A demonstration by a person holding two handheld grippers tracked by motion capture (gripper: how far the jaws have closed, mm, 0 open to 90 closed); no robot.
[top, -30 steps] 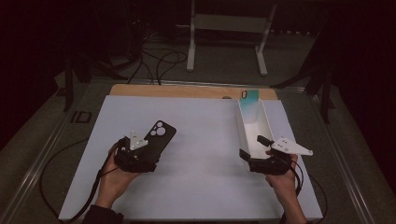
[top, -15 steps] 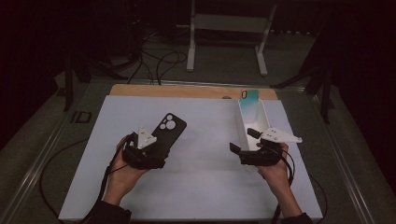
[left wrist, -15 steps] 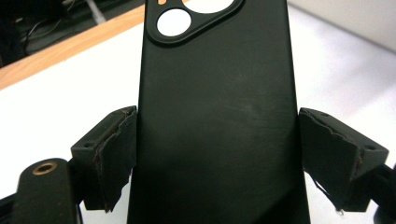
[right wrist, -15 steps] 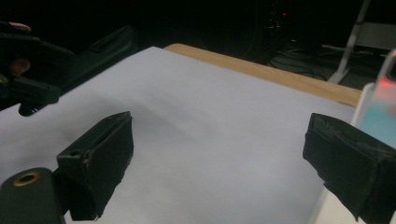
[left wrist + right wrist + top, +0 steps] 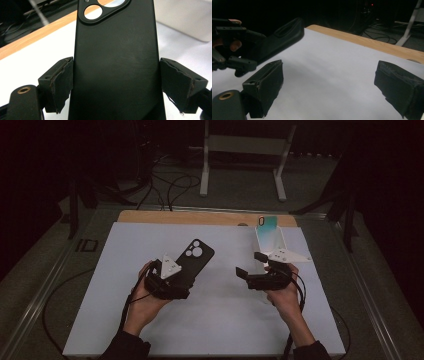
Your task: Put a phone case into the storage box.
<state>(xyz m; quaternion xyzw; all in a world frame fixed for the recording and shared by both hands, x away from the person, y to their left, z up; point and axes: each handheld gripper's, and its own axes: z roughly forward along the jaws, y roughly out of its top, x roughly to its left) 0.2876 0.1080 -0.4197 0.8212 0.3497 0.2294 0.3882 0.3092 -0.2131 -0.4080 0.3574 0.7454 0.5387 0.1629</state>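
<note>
My left gripper [image 5: 116, 82] clamps the black phone case [image 5: 116, 62]; my right gripper [image 5: 329, 85] hangs wide open, empty, above the bench [image 5: 225, 320].

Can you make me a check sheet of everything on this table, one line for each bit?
Surface: white table top with a wooden strip along the far edge.
Job's things: black phone case, camera holes at its far end, held off the table; white box at the right with a greenish phone at its far end.
Clutter: nothing seen.
Grippers: left hand-held gripper clamps the phone case by its two long edges; right hand-held gripper is open with nothing between its jaws, near the box.
Cables: one trails from each gripper toward the person; more lie on the floor behind the table.
Surroundings: dark room, white stand beyond the table.
</note>
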